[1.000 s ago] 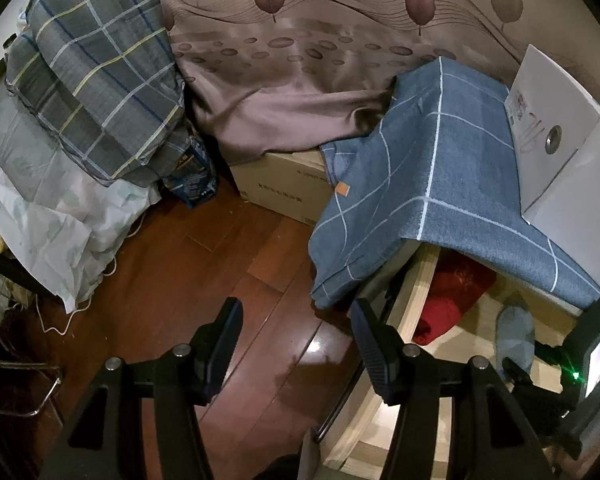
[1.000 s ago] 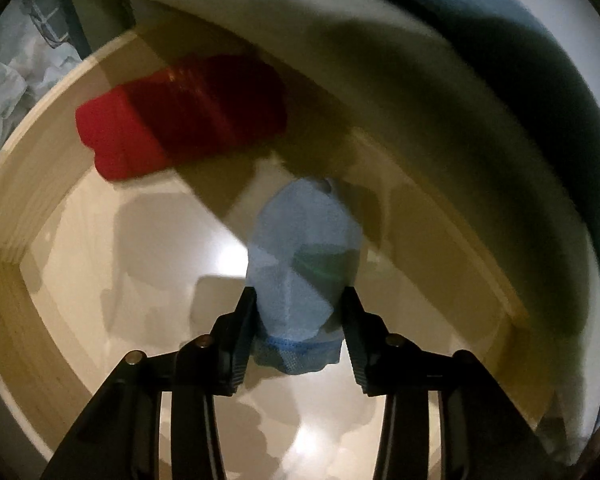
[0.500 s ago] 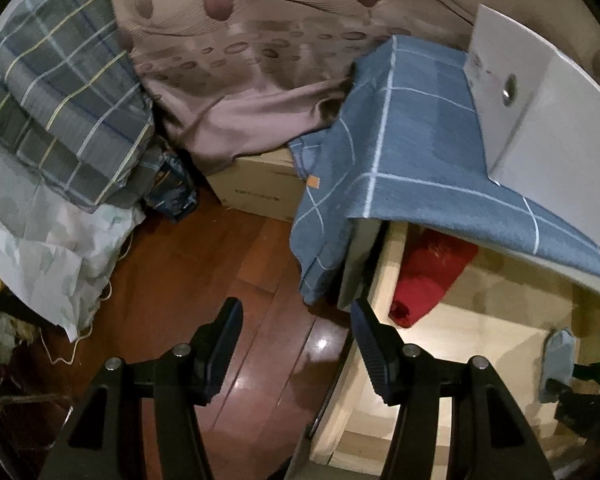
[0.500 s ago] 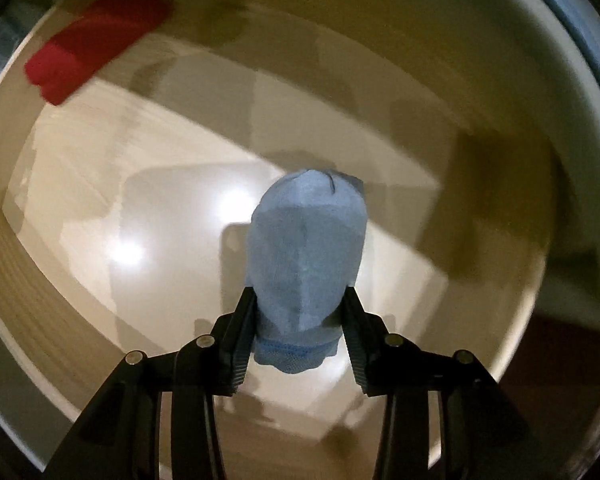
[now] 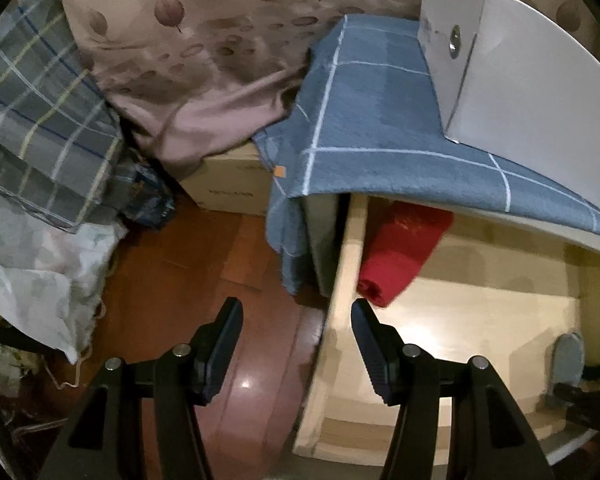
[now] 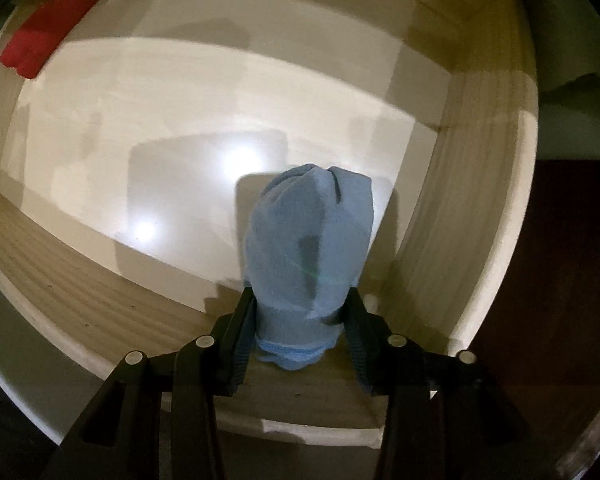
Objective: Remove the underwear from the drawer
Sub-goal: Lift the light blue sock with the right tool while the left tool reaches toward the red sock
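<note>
Since the earlier frames, the right gripper (image 6: 300, 320) has been drawing back toward the drawer's front corner, so the red folded garment (image 6: 52, 24) is now sitting far off at 10 o'clock in its view. Its jaws are clamping the light blue underwear (image 6: 308, 240) by the waistband end, and the rolled bundle is sticking out ahead toward 12 o'clock over the pale drawer (image 6: 480, 220) floor, close to the wooden side wall at 3 o'clock.

From the left wrist view, the left gripper (image 5: 296, 344) is hovering with its jaws wide apart and holding nothing, straddling the drawer's left wall (image 5: 344, 280); dark wooden floor (image 5: 204, 264) is lying under its left finger. That blue bundle (image 5: 567, 356) is showing at 4 o'clock, small, at the drawer's right edge. The red garment (image 5: 400, 252) is lying at the drawer's back left corner, half under a blue checked cloth (image 5: 372, 120) draped over the cabinet top, with a white box (image 5: 532, 80) resting on it at 2 o'clock.
</note>
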`<state>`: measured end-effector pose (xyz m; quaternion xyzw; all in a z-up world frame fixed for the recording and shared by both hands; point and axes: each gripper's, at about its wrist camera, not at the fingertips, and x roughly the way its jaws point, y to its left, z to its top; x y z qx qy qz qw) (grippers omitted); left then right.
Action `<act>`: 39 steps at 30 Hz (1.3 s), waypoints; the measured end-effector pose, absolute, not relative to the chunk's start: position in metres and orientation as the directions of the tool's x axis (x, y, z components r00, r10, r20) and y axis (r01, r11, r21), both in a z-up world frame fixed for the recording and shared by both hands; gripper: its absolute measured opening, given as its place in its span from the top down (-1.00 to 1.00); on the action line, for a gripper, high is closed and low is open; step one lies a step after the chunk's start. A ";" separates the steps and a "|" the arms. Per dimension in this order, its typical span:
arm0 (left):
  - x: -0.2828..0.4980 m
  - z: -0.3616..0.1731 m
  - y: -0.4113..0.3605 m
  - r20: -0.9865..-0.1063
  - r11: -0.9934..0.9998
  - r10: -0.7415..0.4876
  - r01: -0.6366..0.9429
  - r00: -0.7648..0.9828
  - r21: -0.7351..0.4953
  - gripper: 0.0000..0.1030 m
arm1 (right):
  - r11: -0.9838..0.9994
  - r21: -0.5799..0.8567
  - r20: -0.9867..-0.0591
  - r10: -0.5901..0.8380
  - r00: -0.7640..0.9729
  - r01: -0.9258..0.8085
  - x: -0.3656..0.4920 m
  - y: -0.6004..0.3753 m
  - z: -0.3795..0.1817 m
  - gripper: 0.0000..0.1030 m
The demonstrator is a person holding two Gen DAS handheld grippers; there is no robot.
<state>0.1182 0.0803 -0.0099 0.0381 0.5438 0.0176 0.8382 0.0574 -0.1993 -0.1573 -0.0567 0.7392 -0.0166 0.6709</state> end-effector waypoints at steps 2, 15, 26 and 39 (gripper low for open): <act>0.120 -0.014 0.082 -0.923 0.998 0.048 0.012 0.382 0.057 -0.12 | 0.995 -0.094 -0.992 -0.097 -0.084 -0.039 0.055 -0.186 -0.150 0.09; 0.113 -0.019 0.068 -0.925 0.996 0.035 0.065 0.377 0.065 -0.12 | 0.995 -0.095 -0.995 -0.095 -0.016 0.029 0.052 -0.172 -0.162 -0.20; 0.085 -0.019 -0.008 -0.843 0.845 0.078 0.413 0.533 0.340 -0.12 | 0.995 -0.096 -0.995 -0.096 0.000 0.003 0.048 -0.162 -0.168 0.15; 0.090 -0.067 -0.026 -0.810 0.692 0.144 0.527 0.568 0.493 -0.12 | 0.991 -0.130 -0.987 -0.133 0.086 0.041 0.024 -0.181 -0.153 0.12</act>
